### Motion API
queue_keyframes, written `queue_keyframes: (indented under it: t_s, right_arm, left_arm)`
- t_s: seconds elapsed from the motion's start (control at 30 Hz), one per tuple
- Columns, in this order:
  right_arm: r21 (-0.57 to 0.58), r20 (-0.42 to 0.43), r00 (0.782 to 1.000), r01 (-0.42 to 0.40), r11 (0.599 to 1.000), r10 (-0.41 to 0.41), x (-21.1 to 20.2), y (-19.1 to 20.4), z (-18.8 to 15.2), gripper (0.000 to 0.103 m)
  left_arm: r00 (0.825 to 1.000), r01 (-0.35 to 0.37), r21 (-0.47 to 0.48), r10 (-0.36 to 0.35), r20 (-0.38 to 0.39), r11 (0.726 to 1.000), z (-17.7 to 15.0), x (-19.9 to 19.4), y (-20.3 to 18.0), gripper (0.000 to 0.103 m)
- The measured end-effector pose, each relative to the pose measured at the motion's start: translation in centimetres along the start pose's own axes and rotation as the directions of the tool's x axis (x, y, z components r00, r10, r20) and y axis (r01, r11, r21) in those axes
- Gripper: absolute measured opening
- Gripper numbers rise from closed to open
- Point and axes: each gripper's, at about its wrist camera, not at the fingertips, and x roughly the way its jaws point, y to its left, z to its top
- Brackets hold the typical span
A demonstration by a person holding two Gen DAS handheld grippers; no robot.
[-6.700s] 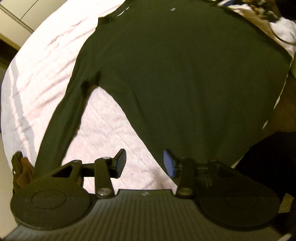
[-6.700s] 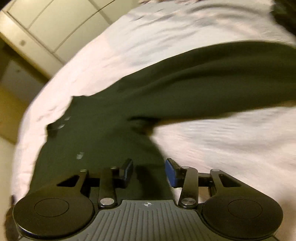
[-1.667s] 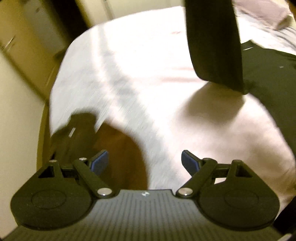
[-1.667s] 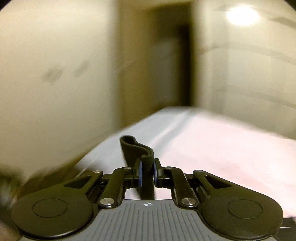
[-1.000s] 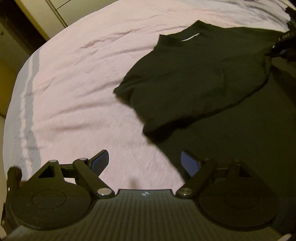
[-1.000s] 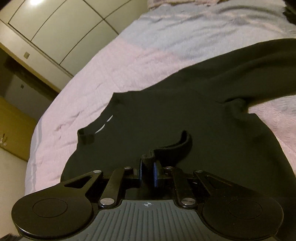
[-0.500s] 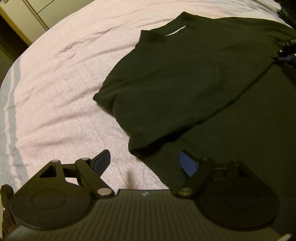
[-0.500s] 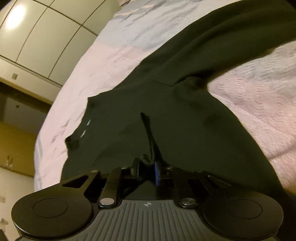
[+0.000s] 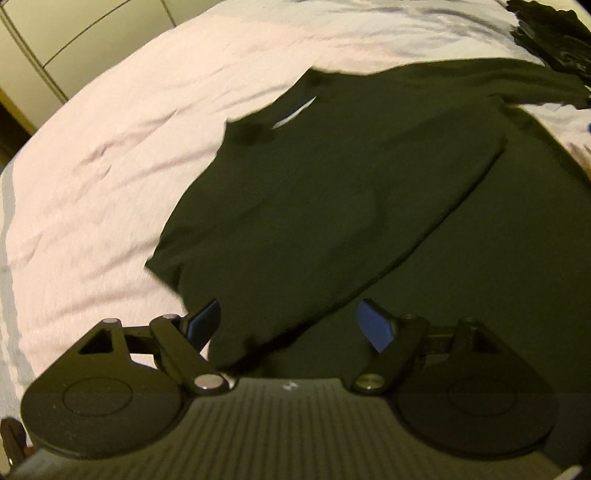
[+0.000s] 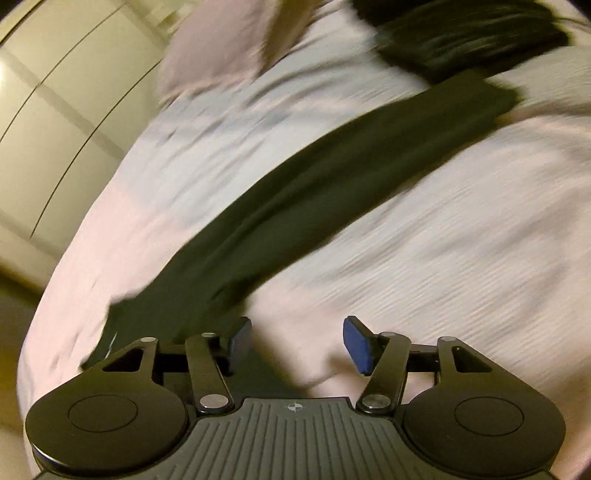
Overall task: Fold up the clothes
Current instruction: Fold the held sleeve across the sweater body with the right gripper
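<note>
A dark green long-sleeved shirt (image 9: 332, 206) lies flat on the pink bedspread (image 9: 92, 166), its collar with a white label (image 9: 295, 114) pointing away. One sleeve is folded across the body, and its end lies just below my left gripper (image 9: 290, 325), which hovers open and touches no cloth. In the blurred right wrist view the other sleeve (image 10: 332, 177) stretches out diagonally over the bedspread (image 10: 461, 258). My right gripper (image 10: 297, 341) hangs beside that sleeve's base. Its jaws are opening and only bedspread shows between them.
A dark heap of clothes (image 9: 546, 33) (image 10: 461, 37) lies past the outstretched cuff. A pink pillow (image 10: 221, 44) rests at the head of the bed. Pale wardrobe doors (image 10: 55, 110) (image 9: 74, 29) stand behind the bed's far side.
My right gripper let go of the sleeve cuff, opened, and swung right to the outstretched sleeve. My left gripper, still open, moved in over the folded sleeve's end.
</note>
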Motion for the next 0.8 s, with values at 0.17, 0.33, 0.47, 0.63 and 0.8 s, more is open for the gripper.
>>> queue_keyframes:
  t_s: [0.17,0.33,0.47,0.63,0.8]
  right_arm:
    - [0.102,0.121,0.991,0.04,0.994,-0.053,-2.3,-7.2,7.0,0.061]
    - [0.198,0.126,0.99,0.038,0.979,-0.064,-1.1,-14.4,13.7,0.063]
    - [0.288,0.124,0.992,-0.008,0.957,-0.029,1.4,-18.6,17.1,0.063]
    - [0.352,0.118,0.993,-0.044,0.935,0.002,3.9,-20.3,18.4,0.06]
    - [0.393,0.119,0.993,-0.027,0.919,-0.022,2.8,-19.4,18.7,0.012]
  left_arm:
    - [1.0,-0.019,0.024,0.018,0.007,1.0,4.3,-0.5,-4.2,0.079]
    - [0.999,-0.044,0.005,0.044,-0.02,0.999,8.3,-0.4,-9.1,0.079]
    - [0.997,-0.024,-0.016,0.023,-0.075,1.0,10.7,0.8,-12.4,0.079]
    - [0.995,-0.031,-0.004,0.03,-0.092,1.0,12.7,1.6,-14.7,0.079]
    - [0.997,-0.018,-0.033,0.016,-0.074,0.999,13.7,1.9,-14.6,0.079]
